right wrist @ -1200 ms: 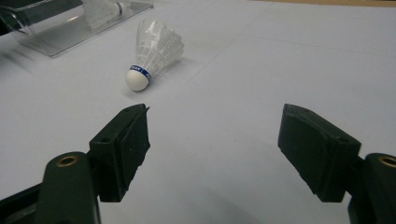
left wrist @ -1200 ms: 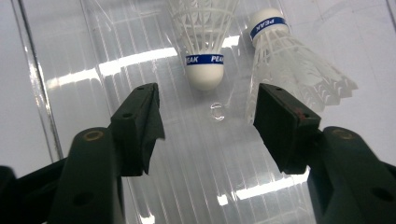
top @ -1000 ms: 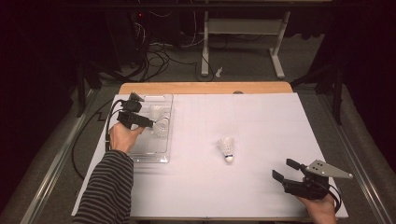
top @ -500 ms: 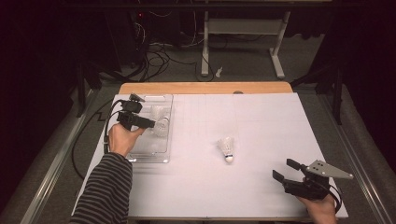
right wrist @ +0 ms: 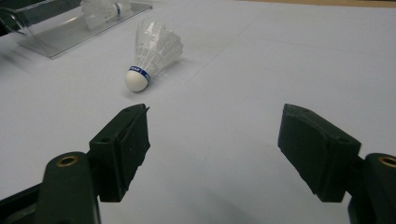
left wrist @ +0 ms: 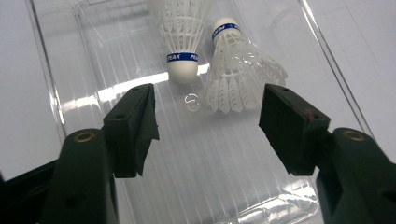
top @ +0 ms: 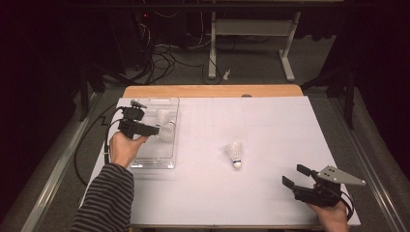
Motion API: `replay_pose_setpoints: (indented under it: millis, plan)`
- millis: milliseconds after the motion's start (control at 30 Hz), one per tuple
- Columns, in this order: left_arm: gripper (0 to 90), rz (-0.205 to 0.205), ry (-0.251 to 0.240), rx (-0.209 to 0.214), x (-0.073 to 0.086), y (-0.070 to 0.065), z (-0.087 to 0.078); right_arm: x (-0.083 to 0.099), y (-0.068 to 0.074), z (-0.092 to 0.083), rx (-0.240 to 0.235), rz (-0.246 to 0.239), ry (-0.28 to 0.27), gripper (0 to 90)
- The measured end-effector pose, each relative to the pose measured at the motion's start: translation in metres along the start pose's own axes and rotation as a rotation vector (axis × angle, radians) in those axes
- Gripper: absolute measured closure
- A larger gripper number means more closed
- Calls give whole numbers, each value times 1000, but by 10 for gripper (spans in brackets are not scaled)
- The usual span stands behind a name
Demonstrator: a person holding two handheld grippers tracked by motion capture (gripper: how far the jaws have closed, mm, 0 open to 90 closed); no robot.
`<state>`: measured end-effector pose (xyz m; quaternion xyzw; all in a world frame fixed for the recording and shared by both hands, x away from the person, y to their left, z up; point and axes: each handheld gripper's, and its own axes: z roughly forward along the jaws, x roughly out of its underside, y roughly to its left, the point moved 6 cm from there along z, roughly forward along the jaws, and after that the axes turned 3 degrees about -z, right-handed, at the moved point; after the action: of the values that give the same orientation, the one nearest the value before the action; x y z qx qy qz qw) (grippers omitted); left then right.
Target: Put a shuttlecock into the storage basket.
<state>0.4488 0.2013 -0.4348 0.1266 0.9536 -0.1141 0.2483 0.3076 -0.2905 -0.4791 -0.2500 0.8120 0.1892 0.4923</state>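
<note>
Two white shuttlecocks lie in a clear plastic tray (top: 153,157) at the table's left. In the left gripper view one (left wrist: 180,32) points its cork toward me, and the other (left wrist: 238,70) lies beside it with its cork pointing away. My left gripper (left wrist: 208,121) hovers open over the tray just short of them, with nothing between its pads; it also appears in the high view (top: 155,129). A third shuttlecock (top: 234,154) lies on the white sheet mid-table. My right gripper (top: 295,177) rests open near the front right, aimed at that shuttlecock (right wrist: 152,51) and well short of it.
A white sheet (top: 270,125) covers the wooden table. The tray (right wrist: 70,39) lies far off at the top left of the right gripper view. Cables and a stand's legs (top: 251,53) occupy the floor beyond the far edge.
The left gripper has shifted only slightly above the tray. The right gripper and the shuttlecocks stay where they were.
</note>
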Motion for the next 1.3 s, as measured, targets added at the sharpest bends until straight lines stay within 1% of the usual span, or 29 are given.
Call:
replay_pose_setpoints:
  millis: [67, 200, 467, 567, 667, 800, 1300]
  plan:
    - [375, -4, -11, 5, 2, -1, -2, 0, 0, 0, 0, 1, 1, 254]
    - [375, 11, -11, 2, 6, -2, -4, 0, 0, 0, -1, -4, -1, 254]
    - [371, 19, -31, 18, 11, -6, -8, 0, 0, 0, 0, -2, -1, 254]
    - [371, 24, -37, 16, 13, -6, -10, 0, 0, 0, 0, -4, 0, 254]
    - [373, 22, -46, 29, 15, -7, -11, 0, 0, 0, 0, -4, -1, 254]
    - [373, 33, -52, 30, 18, -9, -12, 0, 0, 0, 0, -4, -1, 254]
    - [372, 45, -87, 51, 26, -15, -19, 0, 0, 0, -1, -2, -2, 254]
